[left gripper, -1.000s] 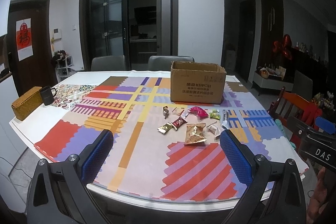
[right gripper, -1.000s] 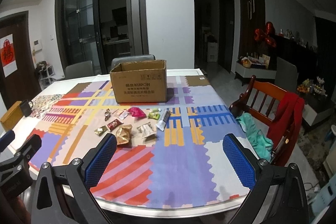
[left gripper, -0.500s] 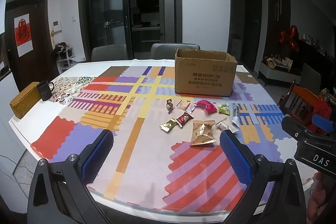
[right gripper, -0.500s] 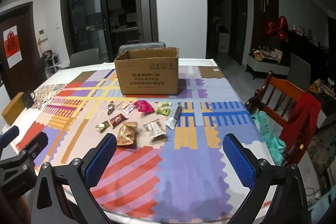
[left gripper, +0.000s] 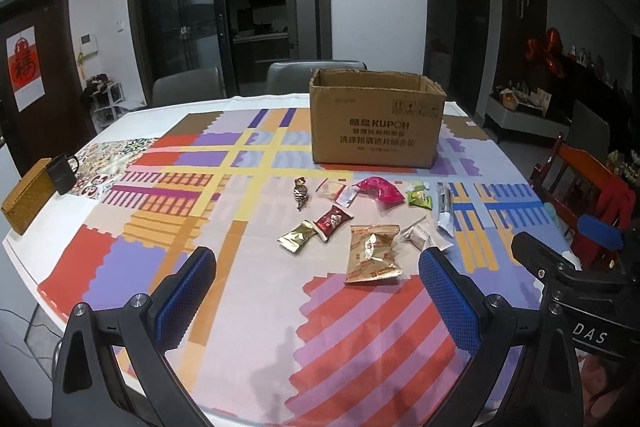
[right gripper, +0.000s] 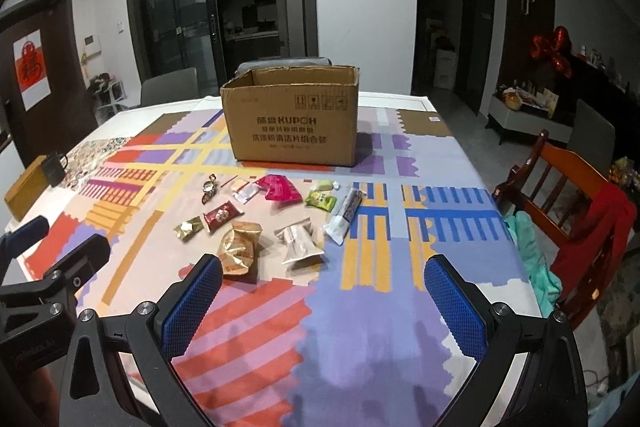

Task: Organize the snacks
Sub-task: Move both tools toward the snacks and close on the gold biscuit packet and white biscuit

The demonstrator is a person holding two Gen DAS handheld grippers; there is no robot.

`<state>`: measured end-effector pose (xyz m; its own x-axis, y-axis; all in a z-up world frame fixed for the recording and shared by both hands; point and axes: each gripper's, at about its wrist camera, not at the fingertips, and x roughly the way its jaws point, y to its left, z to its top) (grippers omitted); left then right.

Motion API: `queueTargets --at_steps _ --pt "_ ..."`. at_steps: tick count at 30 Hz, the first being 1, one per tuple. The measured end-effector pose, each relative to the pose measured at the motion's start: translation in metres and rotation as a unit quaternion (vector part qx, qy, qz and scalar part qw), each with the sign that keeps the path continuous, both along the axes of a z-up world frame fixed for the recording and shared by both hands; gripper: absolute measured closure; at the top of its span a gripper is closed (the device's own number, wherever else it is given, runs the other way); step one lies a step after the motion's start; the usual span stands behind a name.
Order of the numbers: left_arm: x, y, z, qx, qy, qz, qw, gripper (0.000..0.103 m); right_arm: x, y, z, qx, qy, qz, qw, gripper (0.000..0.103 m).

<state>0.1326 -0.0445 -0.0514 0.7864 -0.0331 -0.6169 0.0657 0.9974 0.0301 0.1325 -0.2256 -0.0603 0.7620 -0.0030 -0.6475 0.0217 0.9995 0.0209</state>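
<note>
Left hand-held gripper [left gripper: 316, 291]: jaws spread wide, nothing between the blue pads [left gripper: 186, 291], held above the near part of the worktop [left gripper: 248, 307]. Right hand-held gripper [right gripper: 324, 299]: likewise spread wide and empty, above the near edge, to the right of the left unit.

Worktop covered with a patchwork-patterned cloth [right gripper: 380, 327] in red, purple, yellow and blue.

Cardboard box [left gripper: 376, 123]: open-topped, upright, printed lettering on the near face, standing toward the far side of the worktop. Contents not visible from either view.

Snacks loose on the cloth, in a cluster just in front of the box:
- large gold packet [left gripper: 373, 253], nearest the grippers, crumpled;
- small gold packet [left gripper: 297, 237] beside a dark red packet [left gripper: 332, 221], touching or nearly so;
- twisted-wrapper candy [left gripper: 301, 191], furthest left of the group;
- pink packet [left gripper: 382, 191] and green packet [left gripper: 419, 198], close to the box;
- small clear sachets [left gripper: 338, 191] between candy and pink packet;
- clear packet with pale contents [right gripper: 298, 241], right of the large gold one;
- long narrow stick packet [right gripper: 345, 215], lying at the right edge of the cluster.

Far left edge of worktop: woven box [left gripper: 26, 201] with a dark mug [left gripper: 61, 173] just beside it, well apart from the snacks.

Wooden chair [right gripper: 560, 195] to the right of the worktop, red garment [right gripper: 596, 239] draped over it.
</note>
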Motion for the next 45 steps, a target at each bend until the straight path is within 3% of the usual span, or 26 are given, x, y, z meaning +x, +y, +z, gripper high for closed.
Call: queueTargets --at_steps 7,18,37,45 --pt "0.023 -0.014 -0.015 0.015 0.011 -0.014 0.9997 0.0 0.027 -0.005 -0.008 -0.021 -0.006 0.021 1.0 0.001" --pt "0.058 -0.034 -0.051 0.031 0.057 -0.042 0.997 0.0 0.071 -0.018 -0.031 -0.019 0.023 0.041 0.999 0.001" --pt "0.1 -0.049 -0.099 0.054 0.091 -0.065 0.9923 0.0 0.131 -0.011 -0.086 0.015 0.12 0.076 0.99 0.005" --pt "0.116 -0.045 -0.115 0.036 0.108 -0.067 0.9913 0.002 0.149 -0.005 -0.104 0.028 0.15 0.083 0.985 0.021"
